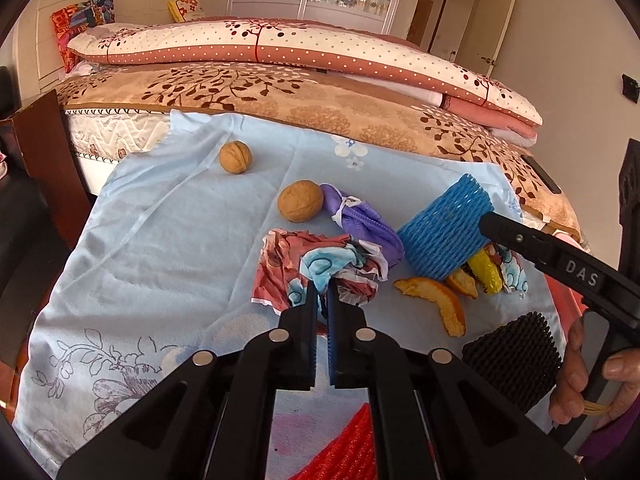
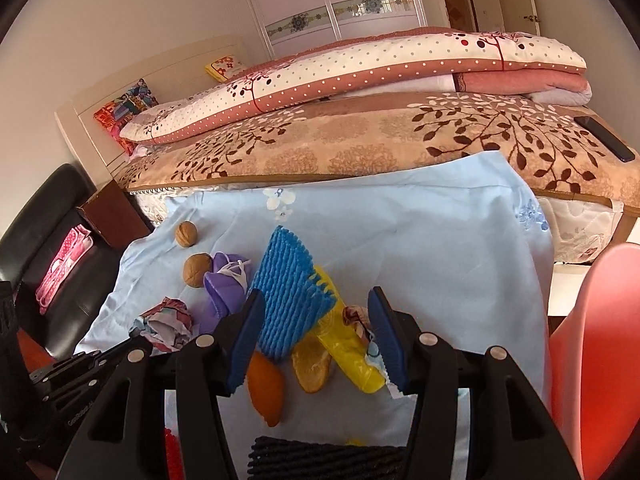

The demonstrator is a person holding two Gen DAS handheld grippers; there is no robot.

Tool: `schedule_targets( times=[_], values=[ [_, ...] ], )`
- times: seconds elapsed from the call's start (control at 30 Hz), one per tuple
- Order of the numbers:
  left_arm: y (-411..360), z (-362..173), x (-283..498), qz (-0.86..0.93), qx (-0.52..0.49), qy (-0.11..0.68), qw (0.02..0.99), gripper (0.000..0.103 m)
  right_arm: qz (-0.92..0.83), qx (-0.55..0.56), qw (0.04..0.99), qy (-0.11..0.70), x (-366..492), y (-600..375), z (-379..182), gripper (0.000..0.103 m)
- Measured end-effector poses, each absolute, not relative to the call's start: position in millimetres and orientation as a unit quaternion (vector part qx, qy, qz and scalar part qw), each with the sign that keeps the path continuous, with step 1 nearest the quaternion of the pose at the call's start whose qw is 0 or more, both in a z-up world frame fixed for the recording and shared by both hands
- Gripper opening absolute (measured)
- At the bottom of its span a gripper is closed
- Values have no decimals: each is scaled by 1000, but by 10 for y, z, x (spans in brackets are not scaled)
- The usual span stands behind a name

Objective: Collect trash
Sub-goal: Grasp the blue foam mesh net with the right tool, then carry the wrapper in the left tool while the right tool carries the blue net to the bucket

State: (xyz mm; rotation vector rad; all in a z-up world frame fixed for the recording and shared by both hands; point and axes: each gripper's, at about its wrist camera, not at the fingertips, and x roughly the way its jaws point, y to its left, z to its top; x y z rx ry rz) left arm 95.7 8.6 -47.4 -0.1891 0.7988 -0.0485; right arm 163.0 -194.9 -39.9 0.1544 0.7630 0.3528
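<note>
On a light blue cloth (image 1: 160, 232) lie scraps. My left gripper (image 1: 323, 292) is shut on a crumpled pink and blue wrapper (image 1: 316, 272). Behind it are a purple cloth piece (image 1: 364, 220), two walnuts (image 1: 300, 201) (image 1: 235, 157), a blue foam net (image 1: 444, 228), orange peel (image 1: 436, 300) and a yellow wrapper (image 1: 486, 272). My right gripper (image 2: 316, 308) is open, its jaws on either side of the blue foam net (image 2: 288, 292), the yellow wrapper (image 2: 352, 352) and peel pieces (image 2: 266, 388) (image 2: 312, 364). The crumpled wrapper (image 2: 168, 324) lies to its left.
A bed with folded quilts (image 1: 300, 48) borders the cloth at the back. A phone (image 2: 604, 138) lies on the bed. A black foam net (image 1: 516, 364) and a red one (image 1: 348, 452) lie near the front edge. A pink chair (image 2: 596, 360) stands right, a black seat (image 2: 48, 240) left.
</note>
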Motion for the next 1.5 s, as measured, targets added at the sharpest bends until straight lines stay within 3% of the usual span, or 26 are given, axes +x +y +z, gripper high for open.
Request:
schedule_targets(
  times=[0.07,0.2,0.37,0.9,1.5],
  values=[
    [86,-474,958,-26,-90,388,917,4,169,71,910,373,1681,-1919,-432,51],
    [98,-467,949,-28,-91,386,918,4,181,77,903,381,1708,-1887,-466,21],
    [89,-423,918,-29,-90,380,920,4,199,87,904,367,1529,-1889,-389,8],
    [-252,-67,726,-76,-68,336,936,4,161,110,939,284,704,-2322,100,7],
    [-1071,147,746,-183,-37,326,927,4,56,124,960,245,234,-2968,202,7]
  ],
)
